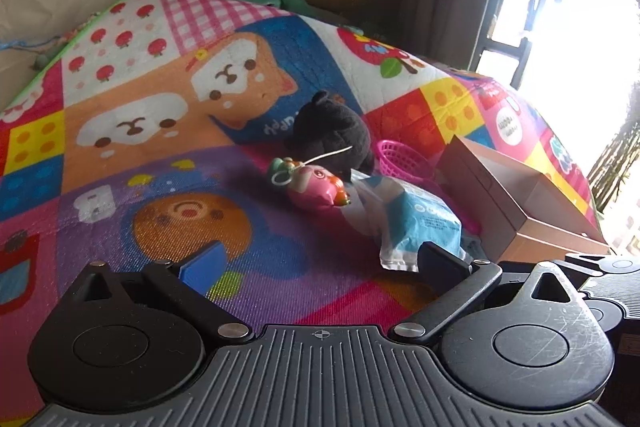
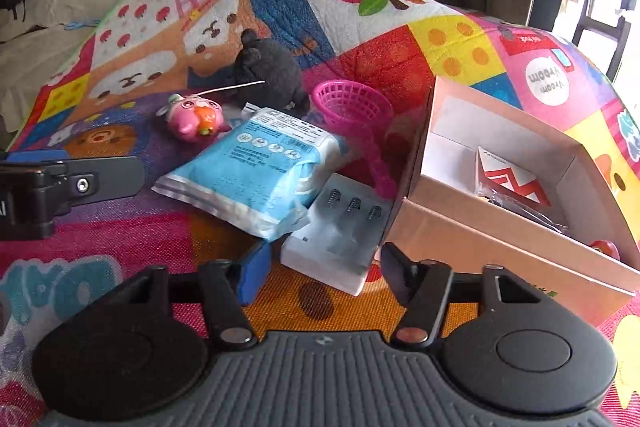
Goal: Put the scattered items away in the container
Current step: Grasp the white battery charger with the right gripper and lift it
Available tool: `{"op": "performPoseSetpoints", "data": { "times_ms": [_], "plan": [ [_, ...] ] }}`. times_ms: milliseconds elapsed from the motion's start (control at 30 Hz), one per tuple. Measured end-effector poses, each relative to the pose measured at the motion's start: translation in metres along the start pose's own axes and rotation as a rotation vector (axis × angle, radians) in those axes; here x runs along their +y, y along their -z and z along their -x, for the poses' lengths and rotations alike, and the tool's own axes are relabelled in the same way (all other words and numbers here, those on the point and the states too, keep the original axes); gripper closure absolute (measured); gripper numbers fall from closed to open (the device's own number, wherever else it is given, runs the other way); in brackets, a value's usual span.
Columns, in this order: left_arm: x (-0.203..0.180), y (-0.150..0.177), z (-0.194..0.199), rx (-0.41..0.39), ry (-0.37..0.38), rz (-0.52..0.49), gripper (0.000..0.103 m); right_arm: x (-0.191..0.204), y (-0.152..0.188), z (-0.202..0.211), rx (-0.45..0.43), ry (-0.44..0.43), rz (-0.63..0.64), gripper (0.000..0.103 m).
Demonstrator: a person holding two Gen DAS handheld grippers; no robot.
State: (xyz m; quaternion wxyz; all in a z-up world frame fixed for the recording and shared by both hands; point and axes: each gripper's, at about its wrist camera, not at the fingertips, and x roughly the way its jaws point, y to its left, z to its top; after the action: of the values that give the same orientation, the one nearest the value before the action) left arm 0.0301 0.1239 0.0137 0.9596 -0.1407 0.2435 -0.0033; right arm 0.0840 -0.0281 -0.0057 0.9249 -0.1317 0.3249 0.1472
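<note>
Both claws are open and hold nothing: left claw (image 1: 320,263), right claw (image 2: 324,271). Just beside the cardboard box (image 2: 500,227) lie a white charger (image 2: 340,239), blue packet (image 2: 256,167), pink basket (image 2: 352,103), pink toy (image 2: 196,119) and black plush (image 2: 272,71).

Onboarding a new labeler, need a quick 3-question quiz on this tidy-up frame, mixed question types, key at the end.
1. True or false: the right tool is shut on the white battery charger.
2. Multiple choice: what lies partly on top of the charger? A) the black plush toy B) the blue wipes pack C) the pink basket
3. Short answer: what already sits inside the cardboard box?

Key
1. False. Its jaws are spread, with the charger just ahead of them.
2. B. One corner of the pack overlaps the charger.
3. A red-and-white packet, with something dark beside it that is too unclear to name.
</note>
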Motion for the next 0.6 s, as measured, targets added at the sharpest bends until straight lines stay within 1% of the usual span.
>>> {"op": "performPoseSetpoints", "data": {
  "times_ms": [67, 233, 367, 433, 467, 500, 533, 567, 600],
  "plan": [
    [-0.001, 0.000, 0.000, 0.004, 0.001, -0.003, 0.000, -0.002, 0.004, 0.009, 0.001, -0.003, 0.017, 0.055],
    [-0.005, 0.002, 0.000, 0.016, 0.009, -0.029, 0.000, -0.017, 0.034, 0.058, -0.004, -0.093, 0.065, 0.056],
    [-0.013, 0.005, 0.002, 0.036, 0.019, -0.067, 0.000, -0.035, 0.064, 0.094, 0.000, -0.077, 0.099, 0.056],
    [-0.018, 0.007, 0.002, 0.047, 0.027, -0.081, 0.000, -0.049, 0.077, 0.105, 0.010, -0.050, 0.086, 0.056],
    [-0.021, 0.009, 0.003, 0.055, 0.033, -0.088, 0.000, -0.057, 0.083, 0.109, 0.012, -0.017, 0.077, 0.055],
    [-0.025, 0.010, 0.003, 0.066, 0.042, -0.095, 0.000, -0.064, 0.088, 0.111, 0.013, 0.024, 0.069, 0.052],
    [-0.028, 0.012, 0.003, 0.076, 0.053, -0.105, 0.000, -0.071, 0.093, 0.112, 0.015, 0.071, 0.058, 0.046],
    [-0.033, 0.014, 0.003, 0.086, 0.065, -0.120, 0.000, -0.078, 0.097, 0.113, 0.017, 0.105, 0.040, 0.041],
    [-0.038, 0.016, 0.004, 0.093, 0.075, -0.143, 0.000, -0.084, 0.100, 0.114, 0.017, 0.119, 0.013, 0.040]
  ]
}}
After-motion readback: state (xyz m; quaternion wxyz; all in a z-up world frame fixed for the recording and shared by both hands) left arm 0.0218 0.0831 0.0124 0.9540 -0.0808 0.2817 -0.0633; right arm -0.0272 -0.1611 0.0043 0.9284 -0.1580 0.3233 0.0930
